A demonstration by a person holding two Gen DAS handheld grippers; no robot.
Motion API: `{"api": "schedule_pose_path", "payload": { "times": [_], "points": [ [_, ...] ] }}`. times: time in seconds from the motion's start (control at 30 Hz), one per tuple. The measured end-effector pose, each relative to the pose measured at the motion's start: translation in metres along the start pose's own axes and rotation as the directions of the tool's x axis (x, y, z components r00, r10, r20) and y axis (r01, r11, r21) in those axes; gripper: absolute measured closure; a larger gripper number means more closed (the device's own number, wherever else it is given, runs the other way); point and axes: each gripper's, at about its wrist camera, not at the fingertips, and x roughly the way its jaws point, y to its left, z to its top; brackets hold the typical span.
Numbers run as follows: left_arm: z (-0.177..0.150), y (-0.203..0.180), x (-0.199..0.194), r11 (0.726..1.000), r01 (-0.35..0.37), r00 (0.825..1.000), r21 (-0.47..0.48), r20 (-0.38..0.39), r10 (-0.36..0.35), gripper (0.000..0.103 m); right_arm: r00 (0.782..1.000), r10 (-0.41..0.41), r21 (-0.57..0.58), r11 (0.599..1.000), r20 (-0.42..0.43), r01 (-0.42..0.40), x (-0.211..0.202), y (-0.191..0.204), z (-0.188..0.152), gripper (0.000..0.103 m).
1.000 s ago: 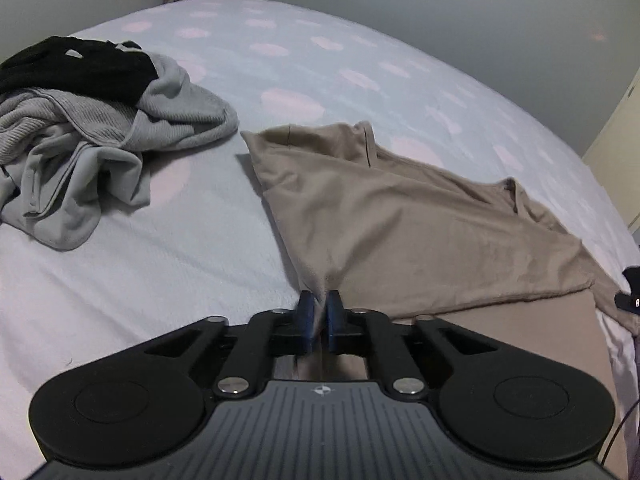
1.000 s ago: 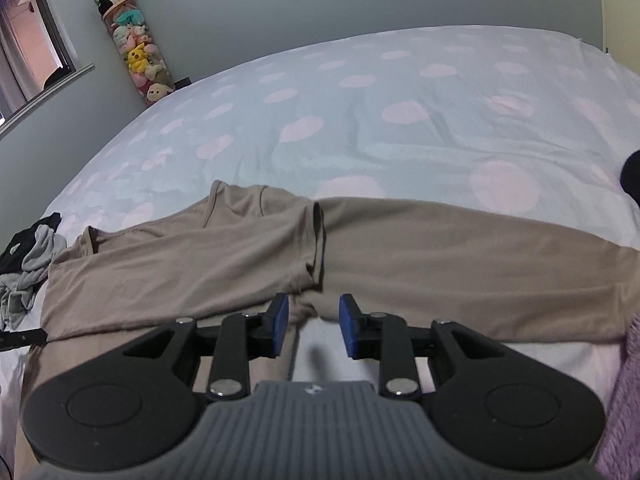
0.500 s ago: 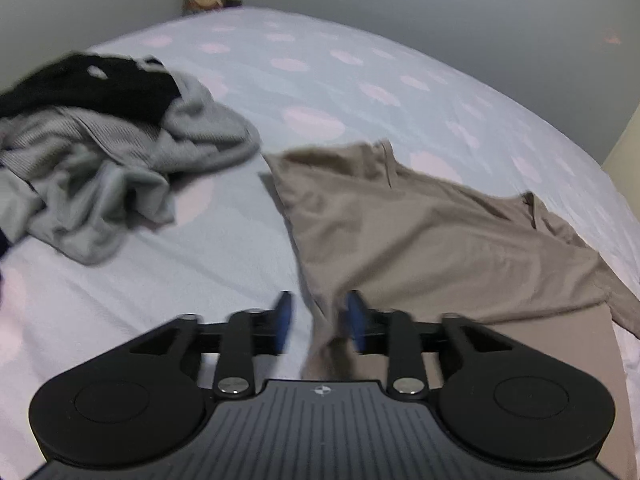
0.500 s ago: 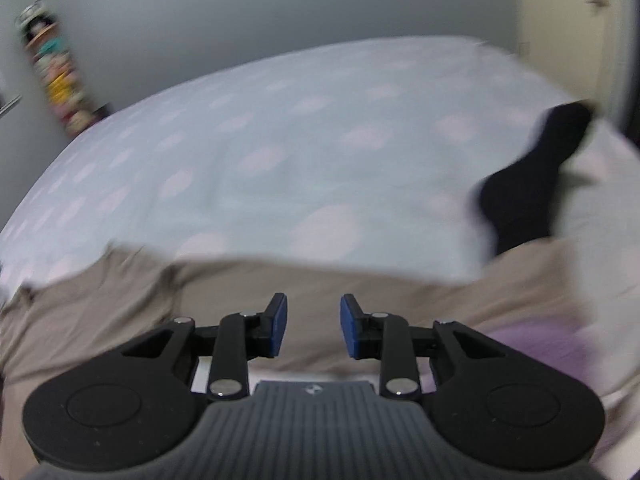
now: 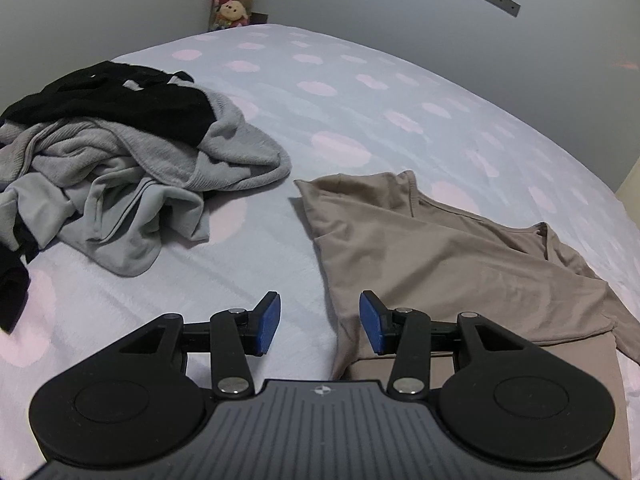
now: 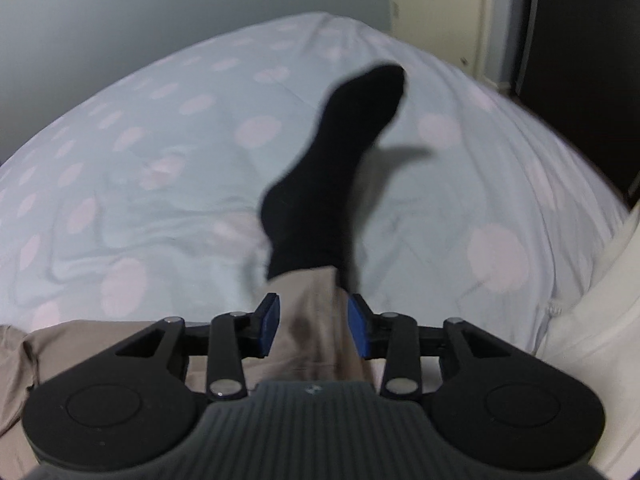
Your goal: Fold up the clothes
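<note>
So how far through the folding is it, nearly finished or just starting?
Early, by the look of it. The beige shirt lies partly folded over itself on the bed. Nothing is in hand: the left gripper and right gripper are both open, the right one over a beige strip that a black sock partly lies under. The grey and black pile looks untouched.

Left gripper (image 5: pixel 318 322): matt black plastic arms, ribbed grey housing, shiny metal pivot pins, blue pads. Ahead of it, beige shirt (image 5: pixel 440 256): thin smooth matt knit. Ahead-left, clothes pile (image 5: pixel 120 160): grey ribbed and fleecy cloth, black fabric on top. Bedsheet (image 5: pixel 360 120): soft matt cotton-like cloth, lightly creased.
</note>
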Motion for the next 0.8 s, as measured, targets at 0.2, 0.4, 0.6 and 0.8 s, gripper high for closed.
{"api": "schedule_pose_path", "payload": {
  "times": [0.2,0.4,0.6,0.8],
  "points": [
    [-0.002,-0.002,0.006,1.0,-0.002,1.0,-0.001,-0.01,0.002,0.061,0.999,0.004,0.016,1.0,-0.039,-0.003,0.017,-0.001,-0.006,0.066],
    [0.0,-0.005,0.001,1.0,0.004,1.0,0.012,0.007,-0.004,0.061,1.0,-0.005,-0.037,0.999,-0.002,0.005,0.004,0.014,-0.005,0.098],
    [0.007,-0.006,-0.014,1.0,0.024,0.998,0.004,0.06,-0.024,0.061,0.991,0.086,-0.055,0.995,0.104,-0.081,-0.05,0.052,0.018,0.098],
    [0.011,-0.008,-0.028,0.998,0.058,0.993,0.006,0.107,-0.058,0.061,0.951,0.225,-0.152,0.969,0.213,-0.196,-0.123,0.118,0.043,0.098]
  ]
}}
